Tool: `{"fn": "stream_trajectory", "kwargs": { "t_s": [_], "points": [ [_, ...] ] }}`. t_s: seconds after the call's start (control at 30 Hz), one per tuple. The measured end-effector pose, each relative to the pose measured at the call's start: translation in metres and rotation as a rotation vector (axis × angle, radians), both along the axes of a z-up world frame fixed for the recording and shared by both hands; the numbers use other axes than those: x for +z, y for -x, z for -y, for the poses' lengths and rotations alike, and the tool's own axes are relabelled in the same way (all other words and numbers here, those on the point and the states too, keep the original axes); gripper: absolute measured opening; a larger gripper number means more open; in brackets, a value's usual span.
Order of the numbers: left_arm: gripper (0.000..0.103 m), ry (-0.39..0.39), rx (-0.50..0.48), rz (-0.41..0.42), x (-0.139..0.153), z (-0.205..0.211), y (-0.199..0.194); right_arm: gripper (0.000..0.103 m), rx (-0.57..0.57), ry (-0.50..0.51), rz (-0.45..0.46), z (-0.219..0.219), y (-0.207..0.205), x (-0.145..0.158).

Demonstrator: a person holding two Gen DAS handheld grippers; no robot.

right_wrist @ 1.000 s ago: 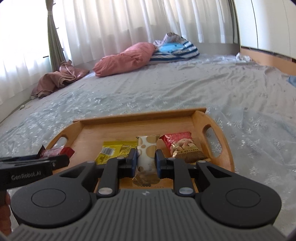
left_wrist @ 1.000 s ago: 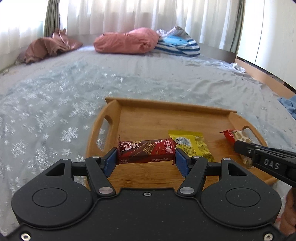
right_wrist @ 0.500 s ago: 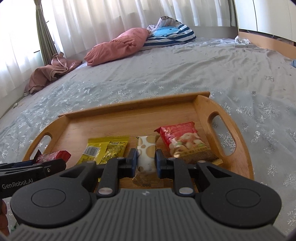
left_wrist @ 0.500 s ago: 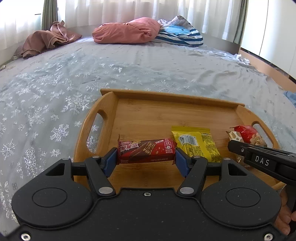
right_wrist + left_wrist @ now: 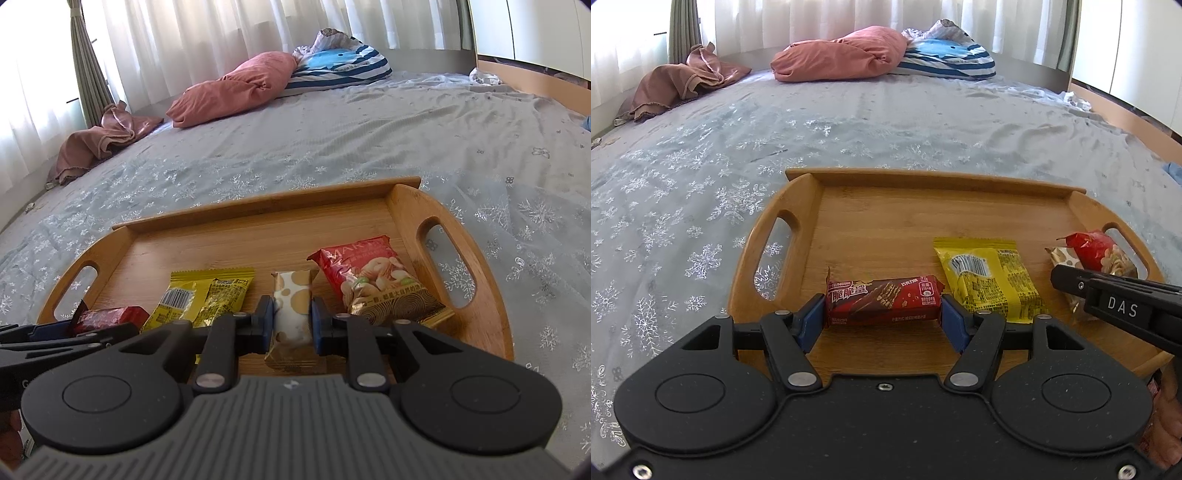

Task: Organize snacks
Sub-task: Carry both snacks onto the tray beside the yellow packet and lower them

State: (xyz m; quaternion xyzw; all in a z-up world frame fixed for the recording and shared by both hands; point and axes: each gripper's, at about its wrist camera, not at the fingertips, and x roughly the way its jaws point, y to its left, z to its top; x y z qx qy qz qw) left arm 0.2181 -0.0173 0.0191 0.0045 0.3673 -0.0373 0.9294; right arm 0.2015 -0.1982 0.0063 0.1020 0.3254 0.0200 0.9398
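**Two snacks gripped over the tray, two already lying in it**

The job looks about half done. The wooden tray [image 5: 798, 218] sits on the bed [image 5: 701, 177], and two packets already lie flat on its floor: a yellow packet [image 5: 990, 277] just right of the left tool [image 5: 883, 319], and a red nut bag [image 5: 373, 280] just right of the right tool [image 5: 292, 325].

The other two snacks are not yet let go. The left tool is clamped lengthwise on a red wafer bar [image 5: 882, 301], its blue pads pressing both ends, low over the near left part of the tray. The right tool pinches a white-and-gold bar [image 5: 293, 314] narrowly across its width, between the yellow packet and the nut bag.

Whether either bar already rests on the wood cannot be told. What remains, by my reading, is to set both down and release them, giving a row of four. The far half of the tray holds nothing.
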Motion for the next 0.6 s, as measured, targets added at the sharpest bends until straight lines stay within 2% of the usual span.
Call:
{"fn": "stream_trajectory", "kwargs": {
  "t_s": [0.6],
  "points": [
    [0.064, -0.007, 0.002, -0.002, -0.0034, 0.0011, -0.0023, 0.029, 0.003, 0.006, 0.0, -0.0006, 0.002, 0.0005]
  ]
}}
